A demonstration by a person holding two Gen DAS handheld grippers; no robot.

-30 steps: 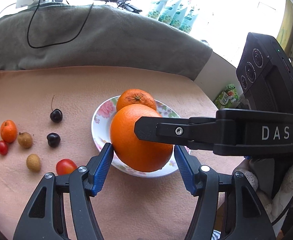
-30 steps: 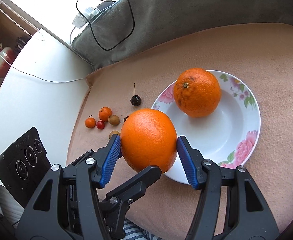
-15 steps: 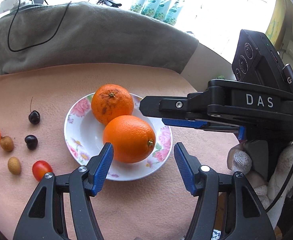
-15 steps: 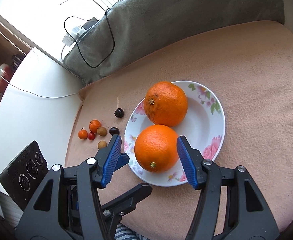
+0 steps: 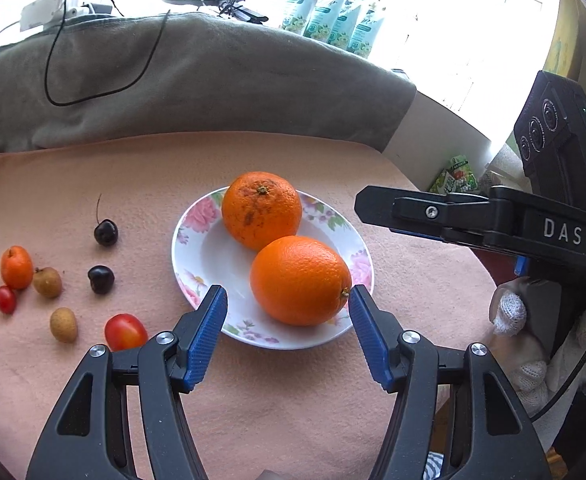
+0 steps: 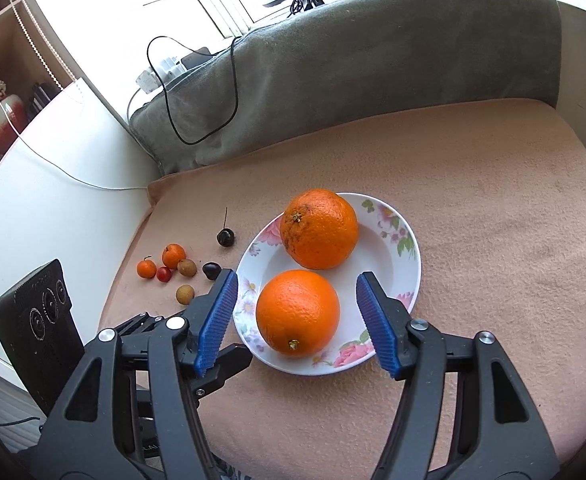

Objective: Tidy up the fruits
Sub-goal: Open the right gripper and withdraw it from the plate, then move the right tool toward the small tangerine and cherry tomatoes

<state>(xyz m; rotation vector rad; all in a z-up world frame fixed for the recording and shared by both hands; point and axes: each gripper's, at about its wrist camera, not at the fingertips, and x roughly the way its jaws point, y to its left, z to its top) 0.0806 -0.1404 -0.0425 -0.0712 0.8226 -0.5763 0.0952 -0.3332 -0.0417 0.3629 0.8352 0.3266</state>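
With the near orange point(image 6: 297, 312) now released beside the far orange point(image 6: 319, 229) on the floral plate point(image 6: 407, 264), the right hand-held gripper point(image 6: 297, 320) is being held with jaws apart and empty. The left hand-held gripper point(image 5: 287, 334), likewise spread, is being readied; small fruits point(image 5: 59, 280) are being left on the worktop point(image 5: 413, 280).

orange point(image 6: 297, 313) released onto plate point(image 6: 407, 264), jaws withdrawn

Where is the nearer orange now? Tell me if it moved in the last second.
Yes. The nearer orange left the right gripper and lies on the plate.
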